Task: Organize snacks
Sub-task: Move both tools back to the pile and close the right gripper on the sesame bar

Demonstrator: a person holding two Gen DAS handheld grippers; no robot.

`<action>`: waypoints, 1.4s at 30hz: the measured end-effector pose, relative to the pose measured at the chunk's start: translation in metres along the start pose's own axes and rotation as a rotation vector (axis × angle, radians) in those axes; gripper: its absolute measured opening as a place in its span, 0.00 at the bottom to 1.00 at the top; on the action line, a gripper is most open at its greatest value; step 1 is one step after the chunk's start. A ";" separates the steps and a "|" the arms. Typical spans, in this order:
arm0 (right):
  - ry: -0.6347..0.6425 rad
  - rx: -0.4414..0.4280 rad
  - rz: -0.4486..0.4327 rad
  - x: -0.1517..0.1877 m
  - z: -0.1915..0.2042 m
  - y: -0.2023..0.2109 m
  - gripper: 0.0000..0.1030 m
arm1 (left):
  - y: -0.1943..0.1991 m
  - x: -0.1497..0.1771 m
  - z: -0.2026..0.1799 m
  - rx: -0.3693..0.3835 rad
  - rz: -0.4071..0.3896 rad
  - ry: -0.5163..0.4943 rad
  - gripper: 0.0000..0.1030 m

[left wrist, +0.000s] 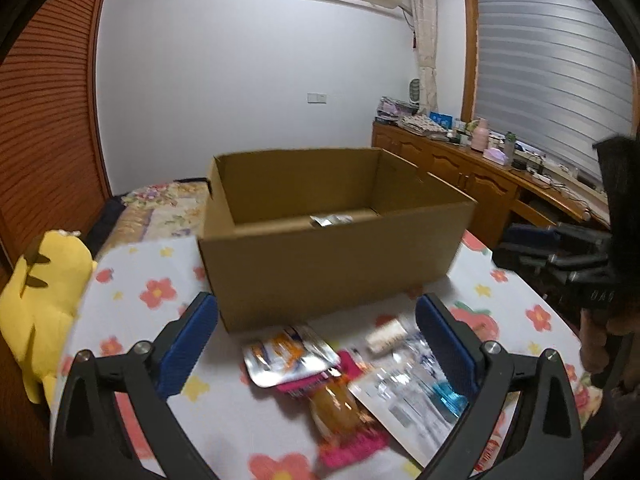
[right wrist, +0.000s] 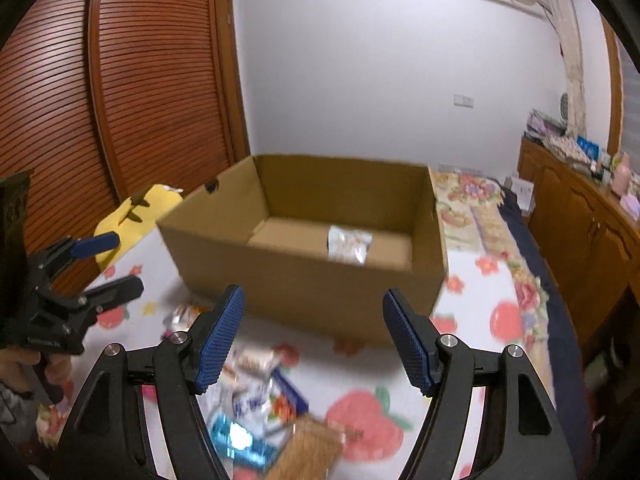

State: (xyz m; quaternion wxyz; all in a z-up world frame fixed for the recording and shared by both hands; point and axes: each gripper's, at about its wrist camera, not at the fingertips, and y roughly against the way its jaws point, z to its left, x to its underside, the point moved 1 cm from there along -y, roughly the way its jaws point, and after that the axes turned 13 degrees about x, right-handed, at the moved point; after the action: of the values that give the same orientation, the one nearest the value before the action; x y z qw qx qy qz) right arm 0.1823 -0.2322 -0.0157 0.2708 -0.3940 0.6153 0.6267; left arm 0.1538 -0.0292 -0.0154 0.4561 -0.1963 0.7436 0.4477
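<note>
Snacks (left wrist: 320, 376) below open, empty jaws

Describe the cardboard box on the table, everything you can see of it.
The cardboard box is plain brown corrugated card, rectangular, open at the top with no flaps showing. It stands upright on the flowered tablecloth. One side wall has a small dark hand hole near its rim. Inside, a single silvery snack packet lies on the floor of the box. Loose snacks lie on the cloth in front; nothing grips the box.
</note>
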 end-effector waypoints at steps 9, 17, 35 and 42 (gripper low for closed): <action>0.008 0.010 0.093 0.059 0.000 -0.001 0.71 | -0.006 0.042 -0.029 0.032 0.070 0.023 0.97; 0.011 -0.040 0.139 0.087 0.012 -0.002 0.71 | -0.008 0.070 -0.041 0.038 0.128 0.039 0.97; 0.040 0.024 0.234 0.114 0.004 -0.010 0.47 | -0.006 0.081 -0.068 -0.028 0.115 0.016 0.97; 0.027 0.059 0.226 0.110 -0.015 -0.019 0.47 | 0.004 0.078 -0.073 -0.031 0.100 0.035 0.97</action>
State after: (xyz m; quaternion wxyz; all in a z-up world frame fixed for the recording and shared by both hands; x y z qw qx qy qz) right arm 0.1407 -0.2613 -0.1168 0.2016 -0.3225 0.6775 0.6295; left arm 0.0742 -0.0797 -0.0666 0.4170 -0.1739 0.7534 0.4777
